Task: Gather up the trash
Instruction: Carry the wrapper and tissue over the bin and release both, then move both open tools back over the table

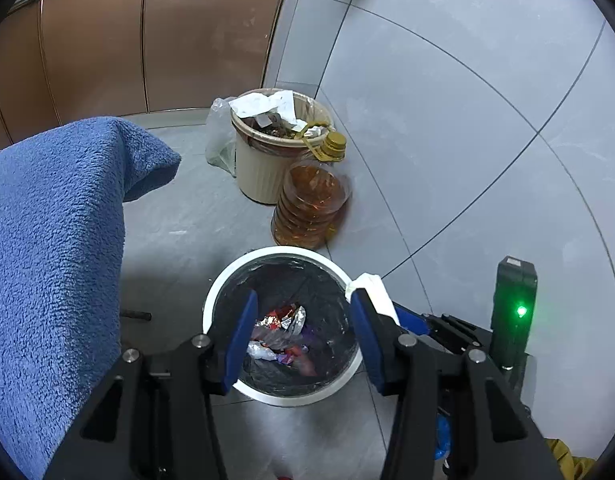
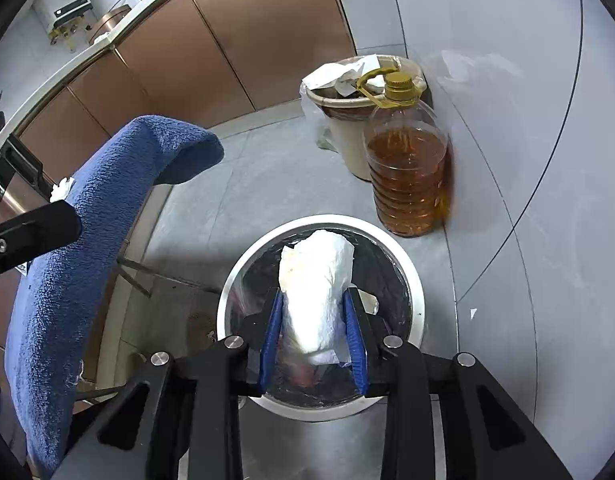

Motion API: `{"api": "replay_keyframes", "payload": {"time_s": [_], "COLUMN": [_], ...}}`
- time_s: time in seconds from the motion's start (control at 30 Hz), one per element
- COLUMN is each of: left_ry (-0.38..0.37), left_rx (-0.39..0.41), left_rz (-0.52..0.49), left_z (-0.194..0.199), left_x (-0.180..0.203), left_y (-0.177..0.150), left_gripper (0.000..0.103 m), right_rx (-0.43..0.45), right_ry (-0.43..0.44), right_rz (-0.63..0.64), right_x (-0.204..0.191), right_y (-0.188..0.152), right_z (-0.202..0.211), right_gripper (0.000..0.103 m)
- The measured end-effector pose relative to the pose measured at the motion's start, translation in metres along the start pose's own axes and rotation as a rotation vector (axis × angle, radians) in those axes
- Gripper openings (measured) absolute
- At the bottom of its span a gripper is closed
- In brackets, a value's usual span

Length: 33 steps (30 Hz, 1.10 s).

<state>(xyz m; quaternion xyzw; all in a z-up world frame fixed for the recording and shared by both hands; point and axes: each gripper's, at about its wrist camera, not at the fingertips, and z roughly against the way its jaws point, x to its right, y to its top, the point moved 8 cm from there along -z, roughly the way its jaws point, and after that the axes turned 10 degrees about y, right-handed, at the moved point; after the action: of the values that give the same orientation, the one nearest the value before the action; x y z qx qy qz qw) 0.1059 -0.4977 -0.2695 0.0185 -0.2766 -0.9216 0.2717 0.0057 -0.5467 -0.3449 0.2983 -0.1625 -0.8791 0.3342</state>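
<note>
The tissue wad (image 2: 317,292) sits lengthwise between the right gripper (image 2: 313,334)'s slackening fingers, directly above the white bin (image 2: 415,280)'s mouth — straight down is its way — while the left gripper (image 1: 303,332) hangs spread, empty.

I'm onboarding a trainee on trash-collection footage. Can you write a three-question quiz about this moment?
1. True or false: the crumpled white paper towel wad between the right gripper's blue pads is above the white round bin with the black liner.
2. What stands closest to the clear plastic jug of amber oil with a yellow cap?
A. a beige ribbed bin overfilled with paper
B. a red bucket
C. a cardboard box
3. What is between the left gripper's pads?

Key
1. True.
2. A.
3. Nothing; they stand apart above the bin, with crumpled foil wrappers lying inside it.
</note>
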Motion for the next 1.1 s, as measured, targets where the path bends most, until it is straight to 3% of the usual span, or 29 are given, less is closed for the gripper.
{"api": "replay_keyframes", "payload": {"time_s": [0.43,0.77,1.1], "left_ry": [-0.002,0.029,0.058], "left_rx": [0.081,0.197,0.355], "left_rz": [0.031,0.051,0.142], "left_z": [0.049,0.116,0.205], "left_x": [-0.022,-0.053,-0.096], "left_y": [-0.005,-0.024,-0.053], "left_gripper": [0.047,0.051,0.053], "right_rx": [0.045,0.076,0.118], "right_ry": [0.005,0.025,0.069], "right_rz": [0.037,0.135,0.272], "right_x": [-0.025,-0.076,-0.151], "right_y": [0.010,0.012,0.010], "right_z": [0.023,0.054,0.095], "right_gripper": [0.033,0.034,0.035]}}
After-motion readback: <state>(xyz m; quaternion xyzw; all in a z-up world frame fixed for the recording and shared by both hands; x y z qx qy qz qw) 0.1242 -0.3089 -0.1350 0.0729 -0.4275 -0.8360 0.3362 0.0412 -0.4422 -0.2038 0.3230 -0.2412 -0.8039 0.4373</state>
